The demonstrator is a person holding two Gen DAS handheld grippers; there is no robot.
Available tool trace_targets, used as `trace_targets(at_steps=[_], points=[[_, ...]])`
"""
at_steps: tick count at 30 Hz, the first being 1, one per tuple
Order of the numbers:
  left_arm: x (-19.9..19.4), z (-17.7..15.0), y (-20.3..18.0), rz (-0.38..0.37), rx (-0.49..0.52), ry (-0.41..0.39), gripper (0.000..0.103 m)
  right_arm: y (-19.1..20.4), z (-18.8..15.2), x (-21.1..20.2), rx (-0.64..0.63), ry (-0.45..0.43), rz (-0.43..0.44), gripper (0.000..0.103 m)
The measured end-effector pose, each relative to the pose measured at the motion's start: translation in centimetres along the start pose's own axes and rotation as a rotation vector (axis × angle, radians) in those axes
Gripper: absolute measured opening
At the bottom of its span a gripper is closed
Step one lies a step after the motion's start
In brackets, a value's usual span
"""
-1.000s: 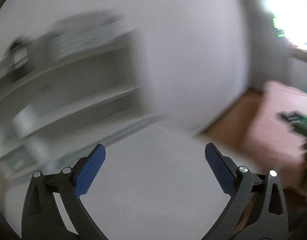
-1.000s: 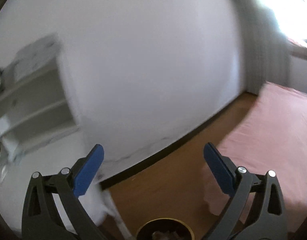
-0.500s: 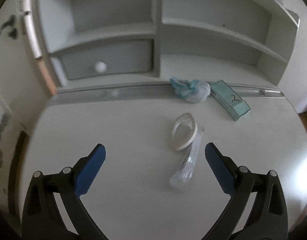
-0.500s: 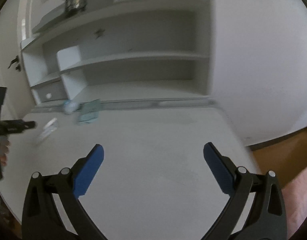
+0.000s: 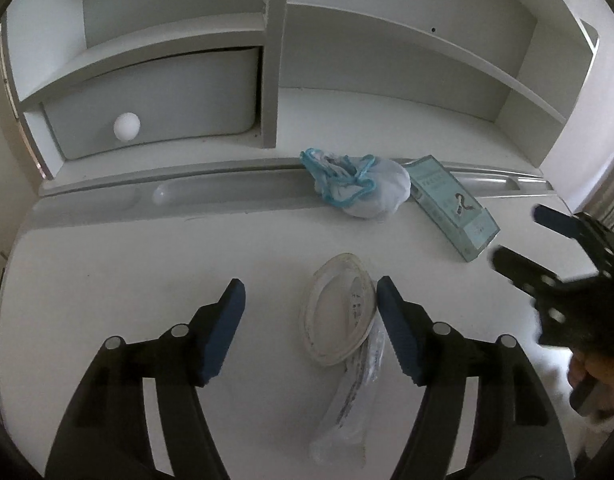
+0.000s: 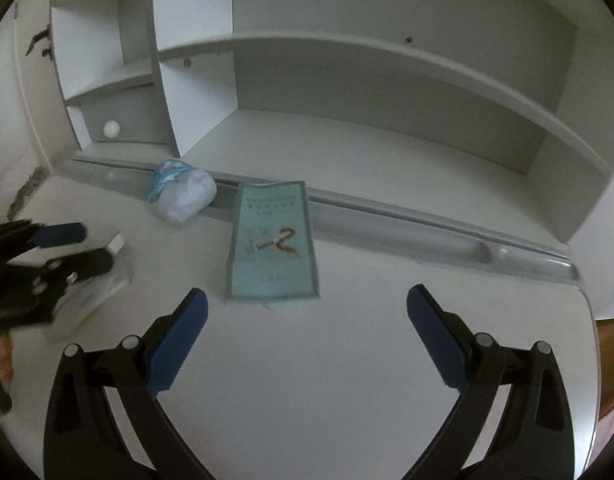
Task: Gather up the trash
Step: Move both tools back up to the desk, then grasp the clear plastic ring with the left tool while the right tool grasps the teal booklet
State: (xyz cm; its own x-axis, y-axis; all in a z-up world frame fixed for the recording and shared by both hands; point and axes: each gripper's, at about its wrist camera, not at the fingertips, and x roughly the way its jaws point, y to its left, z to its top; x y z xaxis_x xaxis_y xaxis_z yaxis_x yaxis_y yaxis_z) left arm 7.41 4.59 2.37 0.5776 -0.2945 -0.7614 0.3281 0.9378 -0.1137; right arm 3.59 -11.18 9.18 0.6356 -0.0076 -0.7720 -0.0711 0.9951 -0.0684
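left wrist view is showing the left tongs [image 5: 311,312] closing around a white ring [image 5: 337,308] and clear wrapper [image 5: 347,412] lying on the tabletop [image 5: 127,264], pads not yet pressing. further right, the right tongs [image 6: 307,320] are hanging released before a teal packet [image 6: 273,240]. pickup is beginning; next, the left tongs likely need to be lowering and pinching.

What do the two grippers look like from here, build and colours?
Both are alike. The left gripper and right gripper have matte black frames with cut-out openings, curved black arms and silver round pins at the joints. Each finger ends in a dark blue, finely ribbed pad. Seen from the side, the right gripper's frame has small round holes. No cables or sleeves show.
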Motion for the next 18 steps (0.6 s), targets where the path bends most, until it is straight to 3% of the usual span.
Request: trace_targets(at_steps=[4,7,10,13,18], points=[[-0.6,0.0,1.1,0.044,-0.014,-0.038,0.072,0.6,1.3,2.3,0.016,0.039,0.019,0.096],[0.6,-0.1,1.8,0.081,-0.016,-0.001,0.072,0.8,2.1,3.1,0.009,0.046,0.014,0.096],[0.7,0.0,2.2,0.151,0.005,0.014,0.079,1.2,2.7,4.4,0.01,0.087,0.013,0.096],[1.0,-0.1,2.4,0.176,0.016,0.033,0.086,1.4,2.9,4.7,0.009,0.098,0.004,0.096],[0.8,-0.4,2.2,0.193,0.056,0.032,0.089,0.9,2.9,4.8,0.031,0.109,0.032,0.097]])
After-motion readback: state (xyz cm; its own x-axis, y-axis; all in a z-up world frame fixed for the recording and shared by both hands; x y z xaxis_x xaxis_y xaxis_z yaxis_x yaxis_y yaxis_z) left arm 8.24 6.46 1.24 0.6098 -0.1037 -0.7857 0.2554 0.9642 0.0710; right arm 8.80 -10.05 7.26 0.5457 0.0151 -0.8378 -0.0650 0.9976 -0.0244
